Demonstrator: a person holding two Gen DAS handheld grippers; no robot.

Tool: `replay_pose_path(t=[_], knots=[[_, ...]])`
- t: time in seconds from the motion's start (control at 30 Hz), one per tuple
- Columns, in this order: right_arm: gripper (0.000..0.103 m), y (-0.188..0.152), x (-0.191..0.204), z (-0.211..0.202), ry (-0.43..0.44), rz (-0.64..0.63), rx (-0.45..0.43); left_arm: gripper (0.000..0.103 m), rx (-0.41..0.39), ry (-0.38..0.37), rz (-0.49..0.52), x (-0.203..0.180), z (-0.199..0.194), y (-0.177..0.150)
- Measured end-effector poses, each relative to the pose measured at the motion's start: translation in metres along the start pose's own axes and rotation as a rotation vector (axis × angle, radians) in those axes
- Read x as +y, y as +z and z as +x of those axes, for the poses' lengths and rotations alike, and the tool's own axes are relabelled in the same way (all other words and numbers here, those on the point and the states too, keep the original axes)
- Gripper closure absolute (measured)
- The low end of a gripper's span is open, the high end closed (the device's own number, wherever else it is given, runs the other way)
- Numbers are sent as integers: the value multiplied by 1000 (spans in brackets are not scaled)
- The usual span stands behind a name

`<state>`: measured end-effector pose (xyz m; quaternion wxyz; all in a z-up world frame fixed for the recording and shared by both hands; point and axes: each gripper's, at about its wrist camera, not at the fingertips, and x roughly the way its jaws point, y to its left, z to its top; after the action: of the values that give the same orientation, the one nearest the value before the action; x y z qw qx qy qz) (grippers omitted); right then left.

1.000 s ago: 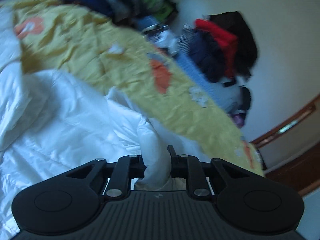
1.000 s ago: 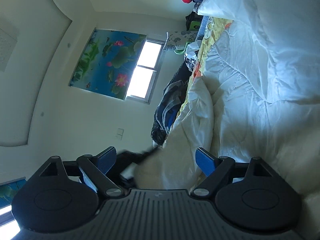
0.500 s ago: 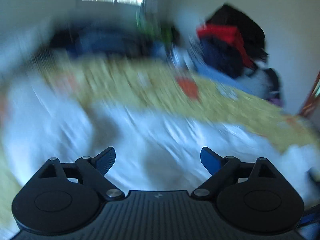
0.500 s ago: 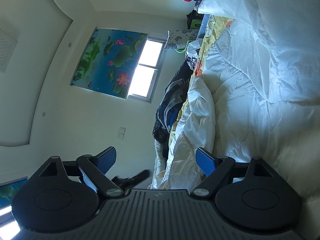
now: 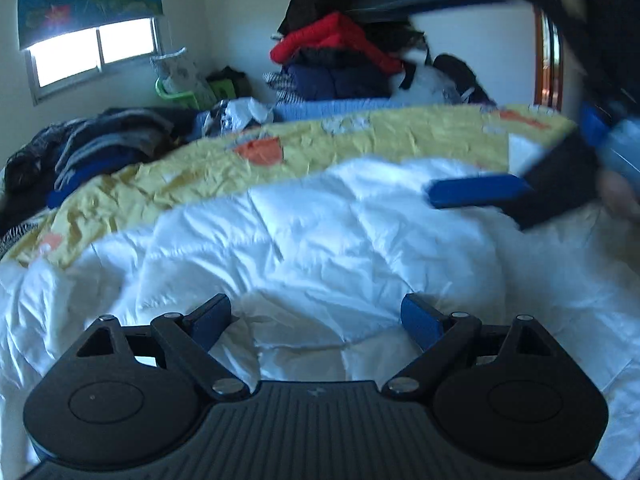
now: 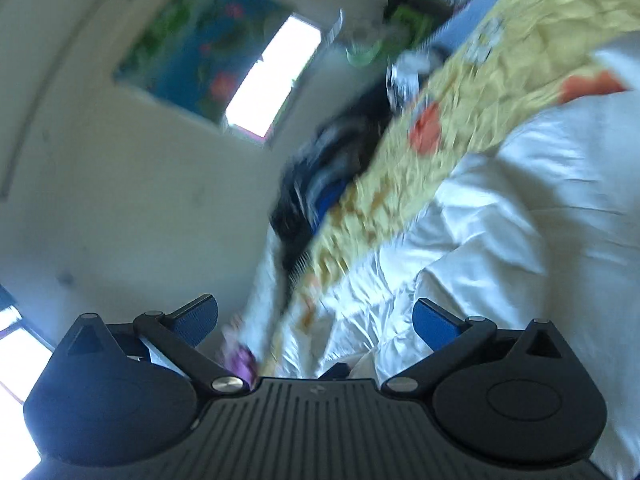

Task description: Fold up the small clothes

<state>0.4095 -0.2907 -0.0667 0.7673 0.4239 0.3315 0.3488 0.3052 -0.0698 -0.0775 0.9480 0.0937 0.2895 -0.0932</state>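
My left tongs point(image 5: 316, 320) hung released over the rumpled white garment point(image 5: 320, 240) spread on the bed, nothing between the blue pads. My right tongs point(image 6: 316, 320) had just been spreading wider and were empty too; they showed blurred at the right of the left view. Behind the garment lay a yellow quilt point(image 5: 360, 140) and piled clothes point(image 5: 340, 60).

Open white bedding ahead, clutter along the far edge

The white duvet point(image 5: 320, 240) lies rumpled but bare in front of the left gripper point(image 5: 316, 320), leaving room to reach. The right gripper point(image 5: 476, 194) crosses above it on the right. Beyond the yellow sheet point(image 5: 360, 140), the clothes pile point(image 5: 340, 64), dark clothes point(image 5: 100, 140) and green basket point(image 5: 180, 98) block the far side.
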Motion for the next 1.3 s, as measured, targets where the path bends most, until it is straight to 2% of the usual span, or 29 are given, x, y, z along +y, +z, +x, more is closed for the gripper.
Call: replay_pose_path(t=[0.1, 0.13, 0.17, 0.2, 0.23, 0.27, 0.3, 0.4, 0.43, 0.53, 0.57, 0.6, 0.67, 0.73, 0.77, 0.8, 0.83, 0.93, 0.97, 1.0, 1.07, 1.17, 1.3], knots=[[3, 4, -6, 37, -67, -7, 110, 6, 60, -1, -10, 3, 13, -12], [2, 2, -11, 47, -107, -13, 145, 4, 66, -4, -13, 4, 17, -14], [8, -1, -17, 56, -173, -23, 176, 4, 65, -11, -20, 7, 20, -15], [22, -7, -22, 61, -231, -46, 191, 3, 73, -21, -31, 9, 22, -15], [29, -12, -27, 60, -258, -77, 187, 1, 82, -30, -44, 13, 24, -15], [40, -15, -32, 54, -262, -90, 168, 0, 88, -41, -56, 16, 26, -15], [45, -17, -36, 49, -256, -76, 153, 0, 92, -52, -68, 18, 28, -15], [76, -23, -52, 34, -255, -16, 113, 0, 92, -67, -81, 22, 31, -15], [80, -24, -53, 33, -268, -27, 111, 0, 91, -68, -83, 23, 32, -15], [75, -24, -50, 31, -262, -6, 105, 0, 85, -65, -81, 22, 31, -16], [65, -23, -45, 25, -254, 1, 98, 0, 82, -66, -84, 22, 30, -15], [51, -22, -42, 16, -247, -3, 71, 0, 79, -68, -88, 23, 30, -15], [34, -24, -27, -20, -223, -53, -64, 0, 73, -74, -99, 23, 26, -17], [25, -22, -14, -67, -184, -115, -236, 0, 72, -73, -100, 23, 25, -17], [16, -19, -12, -95, -173, -130, -337, 0, 71, -73, -100, 23, 25, -17], [6, -15, -14, -124, -181, -125, -439, 0, 70, -74, -102, 23, 24, -17], [3, -9, -21, -152, -200, -105, -532, 0, 68, -77, -105, 24, 24, -17], [8, 21, -60, -223, -321, 41, -712, 0, 65, -81, -113, 25, 23, -17], [18, 31, -76, -243, -342, 97, -750, 0, 65, -81, -115, 25, 24, -17], [35, 41, -93, -262, -356, 153, -788, 0, 64, -81, -116, 25, 23, -17], [55, 60, -120, -289, -415, 250, -819, 0, 63, -82, -119, 26, 23, -18], [54, 84, -156, -305, -470, 339, -792, 0, 65, -81, -119, 26, 24, -17], [55, 98, -190, -303, -492, 424, -752, 0, 66, -78, -118, 25, 25, -17]])
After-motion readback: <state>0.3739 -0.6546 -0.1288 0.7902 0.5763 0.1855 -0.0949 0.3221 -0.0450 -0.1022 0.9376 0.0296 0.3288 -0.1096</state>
